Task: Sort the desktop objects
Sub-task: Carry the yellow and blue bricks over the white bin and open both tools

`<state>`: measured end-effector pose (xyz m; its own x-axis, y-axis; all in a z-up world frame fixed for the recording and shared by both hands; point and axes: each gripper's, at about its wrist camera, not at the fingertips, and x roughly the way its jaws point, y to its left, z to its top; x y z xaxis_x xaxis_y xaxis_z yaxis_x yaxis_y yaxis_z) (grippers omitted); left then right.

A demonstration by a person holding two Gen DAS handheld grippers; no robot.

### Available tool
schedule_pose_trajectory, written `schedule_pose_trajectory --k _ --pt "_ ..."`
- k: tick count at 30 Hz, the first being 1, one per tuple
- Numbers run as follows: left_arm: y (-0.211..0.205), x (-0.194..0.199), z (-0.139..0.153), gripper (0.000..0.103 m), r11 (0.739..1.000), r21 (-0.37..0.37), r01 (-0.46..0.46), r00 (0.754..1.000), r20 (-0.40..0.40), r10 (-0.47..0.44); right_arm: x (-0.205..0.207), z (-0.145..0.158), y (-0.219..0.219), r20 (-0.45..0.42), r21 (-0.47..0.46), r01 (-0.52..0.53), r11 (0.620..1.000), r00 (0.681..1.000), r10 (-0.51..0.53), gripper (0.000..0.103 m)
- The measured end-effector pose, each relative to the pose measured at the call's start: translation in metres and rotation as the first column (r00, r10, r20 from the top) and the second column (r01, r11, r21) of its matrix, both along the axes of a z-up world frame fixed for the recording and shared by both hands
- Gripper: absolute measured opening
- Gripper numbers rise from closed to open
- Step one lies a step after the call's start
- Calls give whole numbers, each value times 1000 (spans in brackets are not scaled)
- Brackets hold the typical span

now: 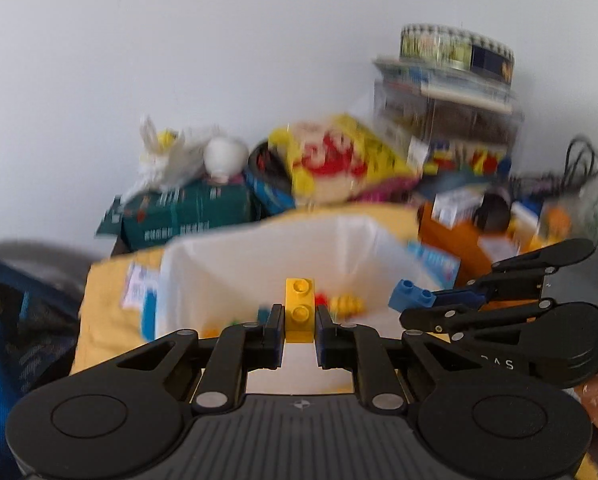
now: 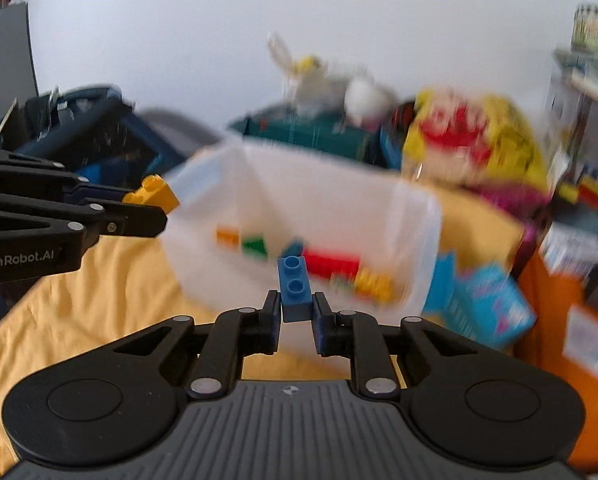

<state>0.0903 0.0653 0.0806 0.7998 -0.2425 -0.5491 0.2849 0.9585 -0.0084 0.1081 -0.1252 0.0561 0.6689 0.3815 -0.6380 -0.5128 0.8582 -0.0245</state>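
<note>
My left gripper (image 1: 298, 317) is clamped on a yellow brick (image 1: 299, 309): two studs in a row on top, glossy, held upright between the pads. My right gripper (image 2: 296, 307) pinches a blue brick (image 2: 295, 289) of the same two-stud shape, tilted slightly. Both bricks hang above the yellow cloth (image 2: 111, 280), just in front of the translucent white bin (image 2: 415, 240). The bin holds loose red, green, orange and yellow bricks, blurred.

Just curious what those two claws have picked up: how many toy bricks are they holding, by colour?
Yellow brick, in the left gripper: 1
Blue brick, in the right gripper: 1
Total held: 2
</note>
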Motion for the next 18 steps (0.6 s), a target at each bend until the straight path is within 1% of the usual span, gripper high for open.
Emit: schedule_pose_trajectory --k 3,5,7,8,9,10,13,14,16,17,18 --pt "-6 19 22 17 999 51 6 999 50 -9 14 32 4 39 15 10 1000 999 -11 19" --pt "-7 37 31 17 999 49 8 998 61 -11 26 44 9 68 5 24 1000 997 -24 19" --pt "-9 62 31 17 999 38 -9 999 42 7 38 49 15 94 -6 32 999 995 -31 19" --pt "-8 75 28 17 1000 21 -19 1000 16 19 45 48 18 99 -19 42 999 994 -40 19" --pt "-9 84 23 17 999 22 -29 1000 -5 29 52 46 20 100 -27 51 998 994 -48 19" --pt "-9 92 15 17 998 44 -38 999 -23 39 57 42 20 94 -33 59 998 994 -56 19" --pt "-15 113 -18 17 989 136 -51 994 -90 63 75 19 23 27 -48 94 994 995 -93 19" --pt "-16 117 -30 17 987 148 -56 991 -115 74 79 11 24 6 -60 103 993 995 -103 19" --pt "-14 122 -48 17 988 143 -58 983 -162 81 85 -3 24 -26 -57 109 992 994 -110 20" --pt "-13 123 -56 18 987 145 -61 980 -181 87 89 -11 25 -45 -71 118 990 992 -121 20" --pt "-14 123 -62 19 987 145 -68 977 -191 95 91 -16 25 -60 -74 121 990 990 -126 26"
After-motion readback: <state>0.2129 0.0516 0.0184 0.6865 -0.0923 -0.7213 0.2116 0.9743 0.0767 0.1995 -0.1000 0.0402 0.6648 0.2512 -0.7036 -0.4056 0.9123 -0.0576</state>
